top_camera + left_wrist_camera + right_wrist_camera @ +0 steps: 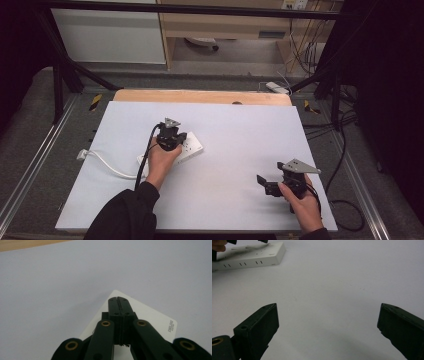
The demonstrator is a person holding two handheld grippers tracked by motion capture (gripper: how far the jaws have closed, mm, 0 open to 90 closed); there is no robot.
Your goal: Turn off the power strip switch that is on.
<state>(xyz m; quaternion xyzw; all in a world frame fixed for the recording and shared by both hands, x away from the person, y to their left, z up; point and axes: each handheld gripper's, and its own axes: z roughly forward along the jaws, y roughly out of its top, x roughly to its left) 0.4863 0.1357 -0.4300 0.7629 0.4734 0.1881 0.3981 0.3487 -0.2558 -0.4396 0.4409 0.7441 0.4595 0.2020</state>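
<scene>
Closed left gripper (117, 300) rests over white power strip (150, 317).

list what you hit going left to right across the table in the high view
white cable → left tongs, shut, over the white power strip → bare white table top → right tongs, open and empty

We see the left gripper (171, 137) resting over a white power strip (192, 147) on the pale table (235, 125), while the right gripper (270, 184) sits well apart near the front edge.
</scene>
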